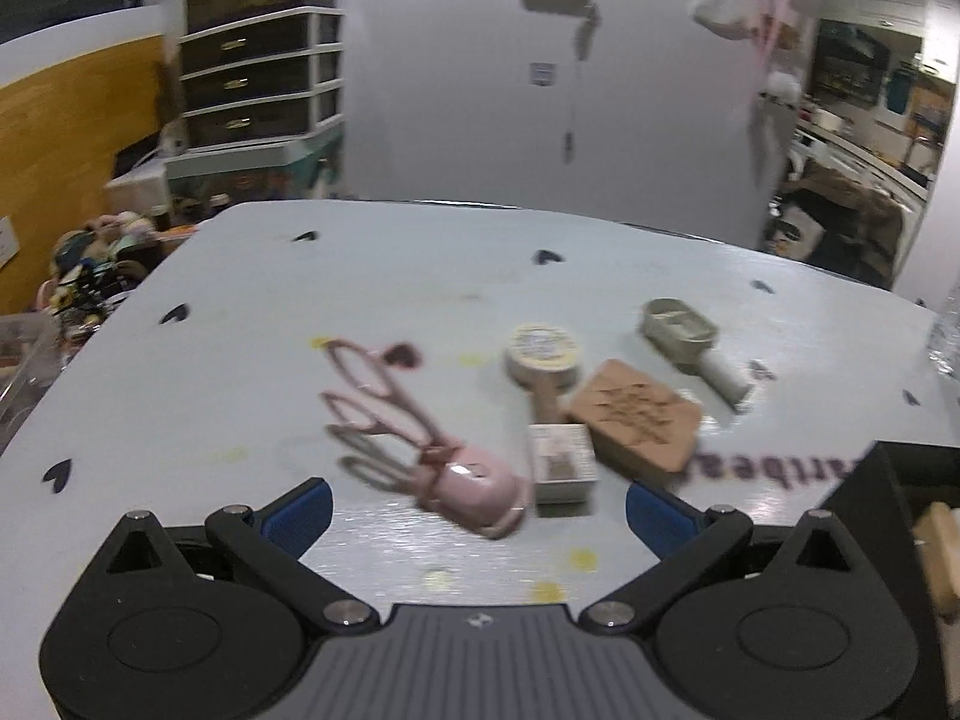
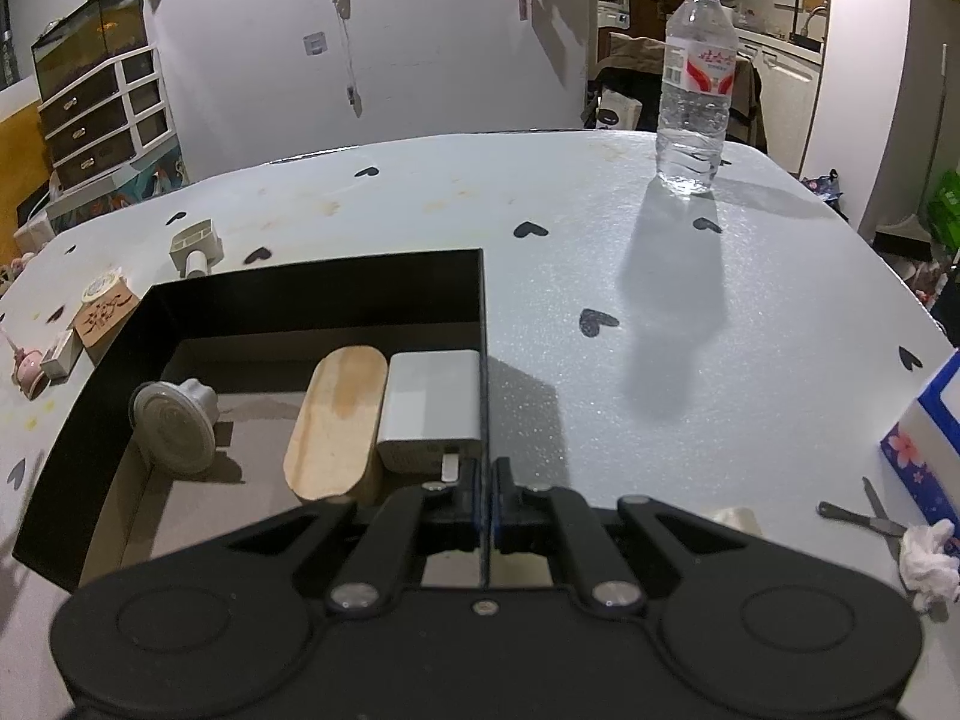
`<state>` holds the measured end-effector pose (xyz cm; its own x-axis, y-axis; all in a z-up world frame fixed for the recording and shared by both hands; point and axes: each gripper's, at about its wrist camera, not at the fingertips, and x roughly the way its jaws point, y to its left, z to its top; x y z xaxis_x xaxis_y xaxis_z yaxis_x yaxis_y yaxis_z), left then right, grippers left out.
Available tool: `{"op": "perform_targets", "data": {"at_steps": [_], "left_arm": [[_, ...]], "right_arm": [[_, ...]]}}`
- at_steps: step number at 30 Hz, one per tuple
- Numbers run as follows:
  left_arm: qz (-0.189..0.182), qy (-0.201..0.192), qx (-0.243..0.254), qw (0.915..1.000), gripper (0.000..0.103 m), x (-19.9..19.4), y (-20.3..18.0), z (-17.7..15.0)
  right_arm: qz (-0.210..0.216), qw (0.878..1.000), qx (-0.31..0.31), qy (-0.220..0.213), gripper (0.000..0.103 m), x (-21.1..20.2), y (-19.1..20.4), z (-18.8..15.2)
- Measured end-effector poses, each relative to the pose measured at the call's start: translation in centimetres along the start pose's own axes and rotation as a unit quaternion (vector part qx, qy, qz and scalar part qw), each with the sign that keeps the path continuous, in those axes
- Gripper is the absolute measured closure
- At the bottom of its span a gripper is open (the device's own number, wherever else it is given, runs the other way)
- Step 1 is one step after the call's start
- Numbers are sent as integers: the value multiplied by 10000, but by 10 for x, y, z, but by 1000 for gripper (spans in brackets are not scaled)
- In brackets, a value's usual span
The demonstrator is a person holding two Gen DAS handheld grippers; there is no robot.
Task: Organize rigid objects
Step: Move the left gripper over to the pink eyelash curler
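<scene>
My left gripper [image 1: 478,507] is open and empty, just in front of a pink eyelash curler [image 1: 420,450] lying on the table. Beyond it lie a small white block [image 1: 561,471], a round stamp with a handle [image 1: 543,360], a flat wooden stamp [image 1: 639,414] and a grey scoop-like piece [image 1: 684,333]. My right gripper [image 2: 486,501] is shut on the right wall of a black box [image 2: 483,324]. Inside the box lie a grey knob [image 2: 174,426], an oval wooden block [image 2: 336,420] and a white block [image 2: 432,408].
A water bottle [image 2: 696,84] stands at the far right of the table. A blue tissue box [image 2: 927,438], nail scissors [image 2: 864,516] and a crumpled tissue [image 2: 927,558] lie at the right edge. A drawer unit [image 1: 258,78] stands behind the table's left.
</scene>
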<state>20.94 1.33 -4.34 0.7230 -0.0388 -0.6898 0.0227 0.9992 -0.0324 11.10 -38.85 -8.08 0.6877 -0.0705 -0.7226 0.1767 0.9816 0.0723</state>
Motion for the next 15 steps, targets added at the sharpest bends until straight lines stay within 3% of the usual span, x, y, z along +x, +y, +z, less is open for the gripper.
{"op": "perform_targets", "data": {"at_steps": [10,15], "left_arm": [[152,-125,214,9996,0,19,5,-9],[152,-267,364,9989,6,28,2,-10]], "right_arm": [[-65,9999,12,-82,100,-8,2,5],[-69,9999,27,-141,100,-15,2,5]]}}
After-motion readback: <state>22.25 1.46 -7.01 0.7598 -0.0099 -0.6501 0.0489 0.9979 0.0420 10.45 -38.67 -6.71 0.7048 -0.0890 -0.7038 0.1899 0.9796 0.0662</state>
